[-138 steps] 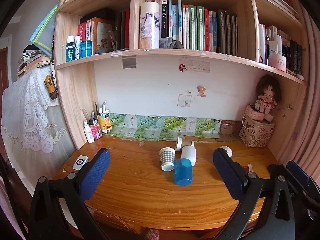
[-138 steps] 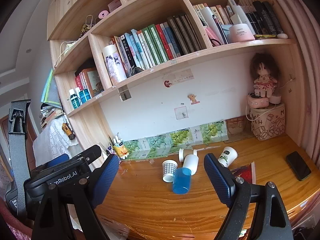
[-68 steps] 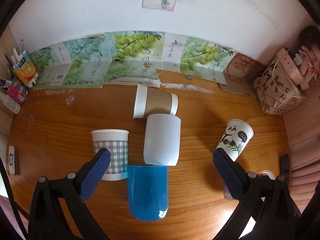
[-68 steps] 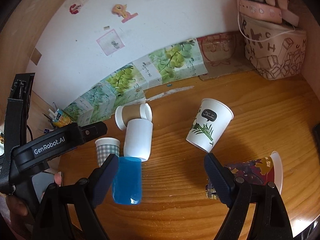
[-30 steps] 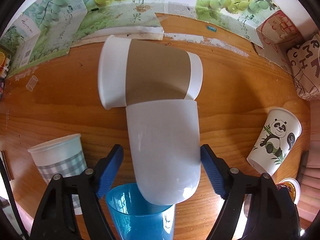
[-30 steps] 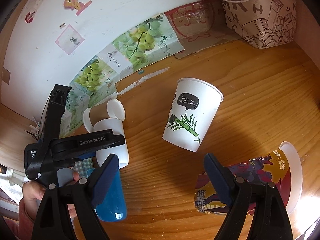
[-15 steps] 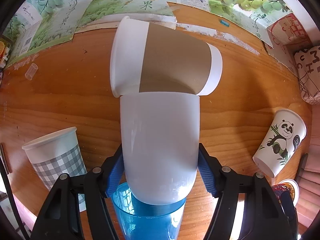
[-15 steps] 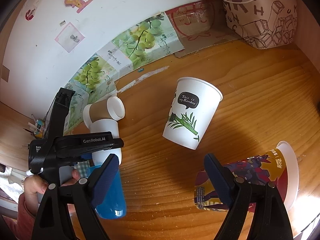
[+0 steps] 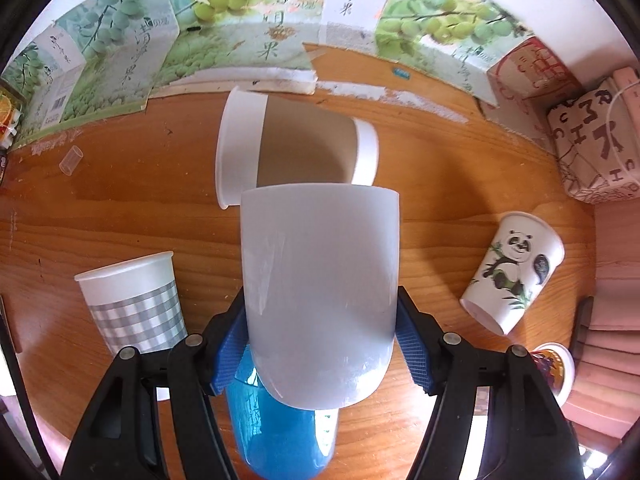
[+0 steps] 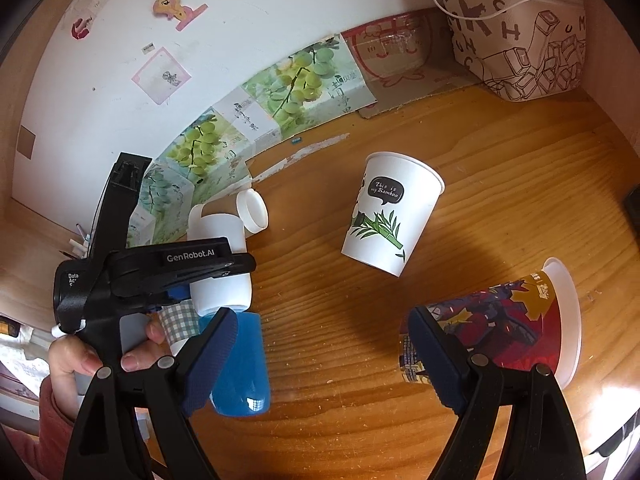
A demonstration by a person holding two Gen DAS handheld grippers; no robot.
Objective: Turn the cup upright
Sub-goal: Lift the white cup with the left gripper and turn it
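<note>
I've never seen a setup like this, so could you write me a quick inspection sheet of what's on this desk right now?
Surface: wooden desk, crumbs scattered.
Job's things: white cup on its side, clamped; brown-sleeved cup, blue cup, panda cup and red printed cup also lying down; checked cup upright.
Clutter: small clear cap.
Grippers: left gripper shut on white cup; right gripper open, holding nothing.
Cables: white cord on lettered bag.
Surroundings: grape-print boxes, stickers on wall.
</note>
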